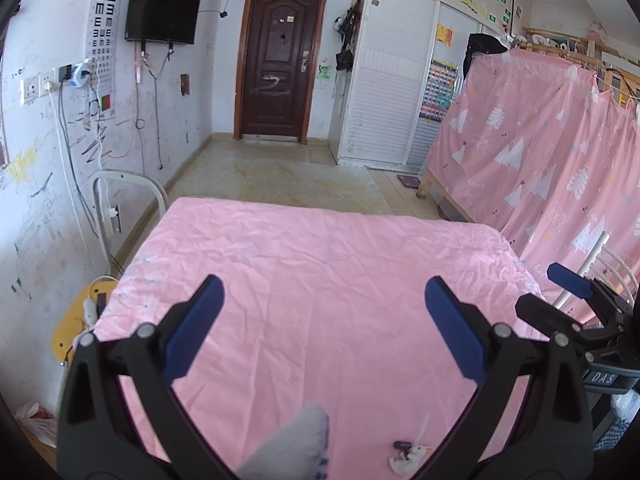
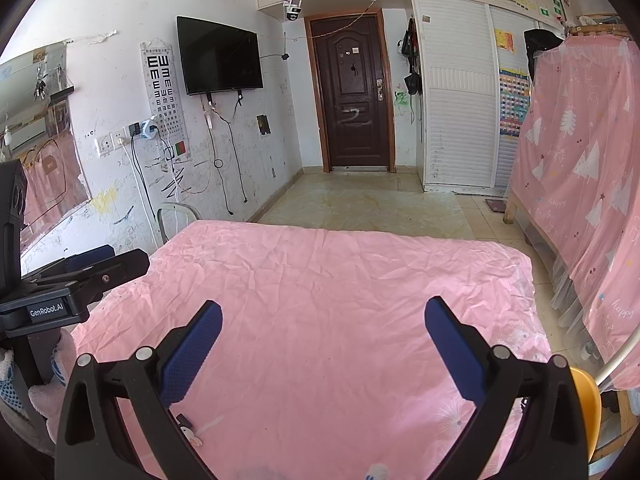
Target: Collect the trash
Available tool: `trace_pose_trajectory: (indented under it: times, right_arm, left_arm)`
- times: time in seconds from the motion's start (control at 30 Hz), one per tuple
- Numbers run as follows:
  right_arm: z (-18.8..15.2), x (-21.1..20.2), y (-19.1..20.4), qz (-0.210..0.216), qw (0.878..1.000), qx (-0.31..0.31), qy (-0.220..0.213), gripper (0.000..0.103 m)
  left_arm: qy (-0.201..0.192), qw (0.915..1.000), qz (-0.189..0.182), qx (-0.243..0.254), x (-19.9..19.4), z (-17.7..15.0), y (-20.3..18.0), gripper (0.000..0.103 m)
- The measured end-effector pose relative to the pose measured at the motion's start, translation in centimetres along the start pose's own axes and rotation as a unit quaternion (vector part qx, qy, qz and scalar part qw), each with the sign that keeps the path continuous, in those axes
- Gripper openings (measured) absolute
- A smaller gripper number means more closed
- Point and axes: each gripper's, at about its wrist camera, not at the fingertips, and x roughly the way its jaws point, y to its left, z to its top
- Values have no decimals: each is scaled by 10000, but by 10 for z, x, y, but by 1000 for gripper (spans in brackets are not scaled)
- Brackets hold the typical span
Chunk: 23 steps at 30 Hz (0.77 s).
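Observation:
A table under a creased pink cloth point(image 1: 320, 264) fills both views. Near its front edge lies a small white scrap with a dark piece on it point(image 1: 408, 454), which also shows in the right wrist view as the white scrap point(image 2: 188, 428). My left gripper point(image 1: 324, 304) hovers open over the cloth, holding nothing, with the scrap below and right of its right finger. My right gripper point(image 2: 324, 320) is also open and holds nothing, with the scrap under its left finger. A grey-white fuzzy cloth point(image 1: 296, 440) pokes in at the bottom edge.
A yellow chair point(image 1: 68, 320) stands at the table's left side, with a white chair back point(image 1: 120, 184) behind it. A pink curtained bed point(image 1: 540, 152) runs along the right. A plastic bag point(image 1: 32, 420) lies on the floor at the left. Tiled floor point(image 1: 280, 168) leads to a dark door point(image 1: 280, 60).

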Motion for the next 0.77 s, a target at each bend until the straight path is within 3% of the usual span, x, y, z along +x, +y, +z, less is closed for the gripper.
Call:
trace_pose_trajectory:
  times: [0.77]
  right_arm:
    - [-1, 1, 0, 1, 10000, -3, 11, 92]
  left_arm:
    - [5, 10000, 17, 4, 0, -2, 0, 96]
